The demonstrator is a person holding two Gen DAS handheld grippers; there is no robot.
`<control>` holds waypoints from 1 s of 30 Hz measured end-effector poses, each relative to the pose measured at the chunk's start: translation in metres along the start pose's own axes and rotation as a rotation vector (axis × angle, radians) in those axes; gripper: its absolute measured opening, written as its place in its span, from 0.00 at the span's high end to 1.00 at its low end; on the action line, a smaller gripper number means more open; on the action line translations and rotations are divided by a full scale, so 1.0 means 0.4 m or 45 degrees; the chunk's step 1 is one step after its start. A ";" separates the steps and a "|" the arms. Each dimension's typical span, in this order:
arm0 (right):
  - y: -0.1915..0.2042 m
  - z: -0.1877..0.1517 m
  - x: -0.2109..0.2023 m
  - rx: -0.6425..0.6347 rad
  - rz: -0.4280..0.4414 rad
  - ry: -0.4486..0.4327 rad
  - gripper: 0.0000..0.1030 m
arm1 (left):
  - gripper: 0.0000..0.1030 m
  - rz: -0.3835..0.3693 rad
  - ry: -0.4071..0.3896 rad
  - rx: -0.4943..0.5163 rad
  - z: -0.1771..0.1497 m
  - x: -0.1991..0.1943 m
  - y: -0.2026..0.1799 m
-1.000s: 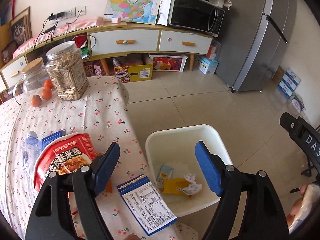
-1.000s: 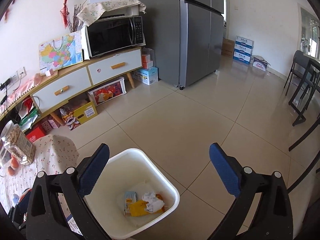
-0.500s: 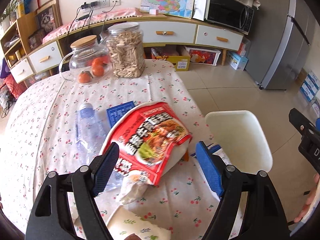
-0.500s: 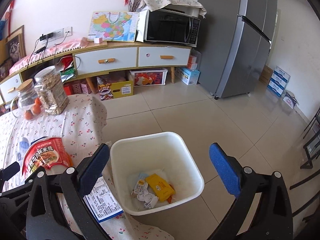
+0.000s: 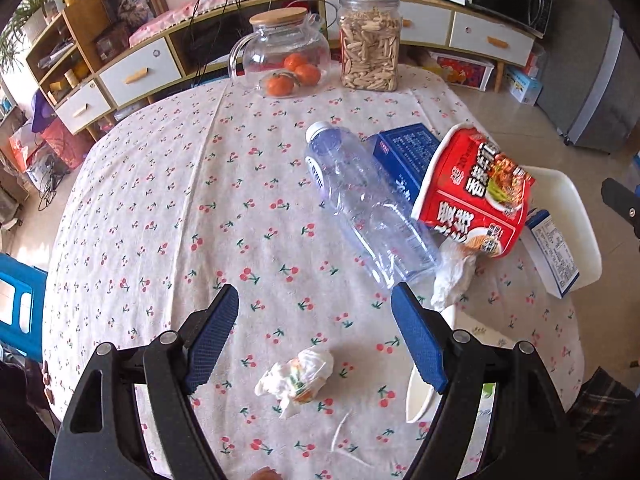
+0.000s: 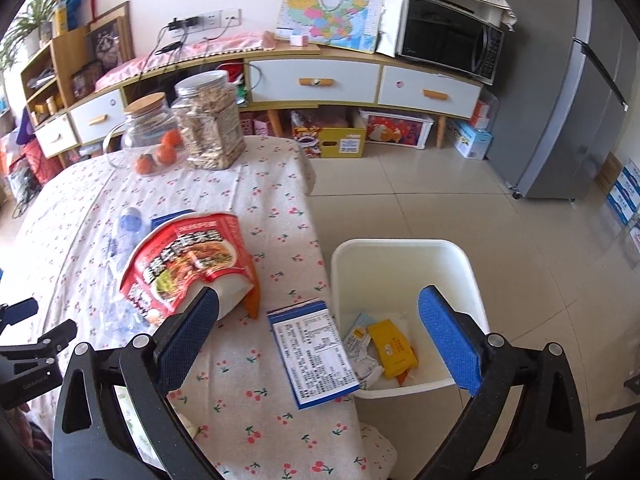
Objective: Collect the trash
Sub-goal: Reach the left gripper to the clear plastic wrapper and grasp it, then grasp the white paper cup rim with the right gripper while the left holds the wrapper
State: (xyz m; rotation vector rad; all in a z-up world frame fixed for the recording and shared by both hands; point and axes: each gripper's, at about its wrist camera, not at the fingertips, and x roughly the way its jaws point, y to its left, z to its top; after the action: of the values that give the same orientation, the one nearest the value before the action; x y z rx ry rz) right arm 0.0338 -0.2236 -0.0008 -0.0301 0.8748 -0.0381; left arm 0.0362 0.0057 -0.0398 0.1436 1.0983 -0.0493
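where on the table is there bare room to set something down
Free: the wide stretch of tablecloth left of the plastic bottle, between the glass jug and the left gripper. Crowded: the bin-side edge with the noodle cup and blue boxes.

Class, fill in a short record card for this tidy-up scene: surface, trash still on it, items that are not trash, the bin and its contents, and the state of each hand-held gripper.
Surface: table with cherry-print cloth
Trash on it: crumpled tissue, clear plastic bottle lying on its side, red instant-noodle cup tipped over, blue carton
Not trash: glass jug of oranges, jar of snacks
Bin: white bin on the floor beside the table, holding a yellow packet and wrappers
Left hand-held gripper: open, empty, over the tissue
Right hand-held gripper: open, empty
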 end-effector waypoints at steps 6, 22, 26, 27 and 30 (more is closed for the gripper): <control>0.097 -0.036 0.010 -0.240 0.216 0.111 0.07 | 0.25 -0.040 0.155 0.082 -0.055 0.059 0.037; 0.261 -0.151 0.032 -0.705 0.414 0.265 0.07 | 0.38 -0.108 0.254 0.229 -0.109 0.129 0.019; 0.288 -0.174 0.048 -0.758 0.421 0.302 0.07 | 0.56 -0.148 0.261 0.234 -0.114 0.129 0.023; 0.297 -0.179 0.051 -0.776 0.426 0.309 0.07 | 0.60 -0.156 0.258 0.239 -0.119 0.126 0.024; 0.317 -0.195 0.059 -0.832 0.424 0.327 0.07 | 0.65 -0.152 0.248 0.249 -0.130 0.115 0.023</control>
State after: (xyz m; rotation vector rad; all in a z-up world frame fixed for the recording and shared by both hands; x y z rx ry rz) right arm -0.0082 -0.0988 -0.0742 -0.4983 1.1083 0.5676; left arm 0.0120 0.0234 -0.1031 0.2625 1.2954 -0.2542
